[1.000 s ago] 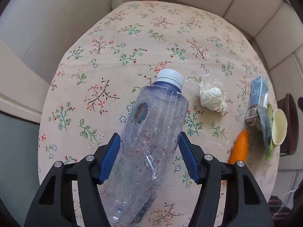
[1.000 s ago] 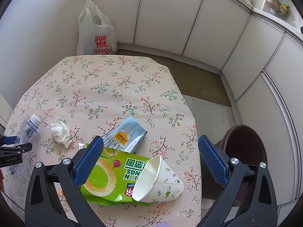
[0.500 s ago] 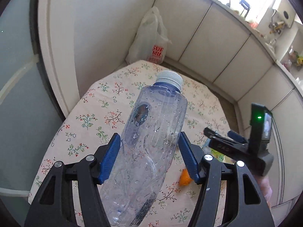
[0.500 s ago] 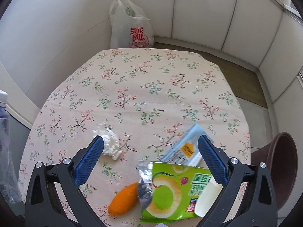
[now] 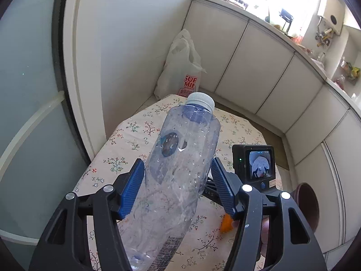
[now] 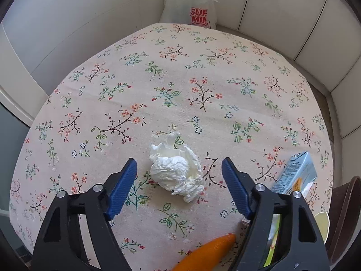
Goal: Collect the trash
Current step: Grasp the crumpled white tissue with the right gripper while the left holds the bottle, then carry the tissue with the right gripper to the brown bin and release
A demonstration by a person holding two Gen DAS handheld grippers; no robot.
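The left claw [image 5: 178, 185] is clamped on an empty clear plastic bottle [image 5: 180, 171], its blue pads pressed against the bottle's sides, white cap pointing toward 12 o'clock. The bottle hangs clear of the desk [image 5: 135, 131], so one piece of trash is lifted but not yet binned.

The right claw [image 6: 179, 183] points down over a crumpled white tissue [image 6: 177, 171], which lies on the floral cloth of the desk between the two blue pads. Its jaws have just been closing, yet a visible gap remains on both sides of the tissue, so they stand apart and grip nothing.

Other litter is untouched. In the right wrist view, an orange peel-like scrap [image 6: 207, 254] lies at 6 o'clock from the tissue, a light blue carton [image 6: 295, 174] at 3 o'clock, and a green snack wrapper [image 6: 274, 244] with a pale paper cup [image 6: 321, 224] at about 4 o'clock, partly hidden behind the claw's right arm.

A brown bin [image 6: 345, 216] stands off the desk edge at 3 o'clock; what it holds cannot be seen. A white shopping bag [image 6: 191, 2] sits on the floor beyond the desk at 12 o'clock.

By my reading the task is early: one item is in hand, the tissue is about to be pinched, and four more pieces wait.
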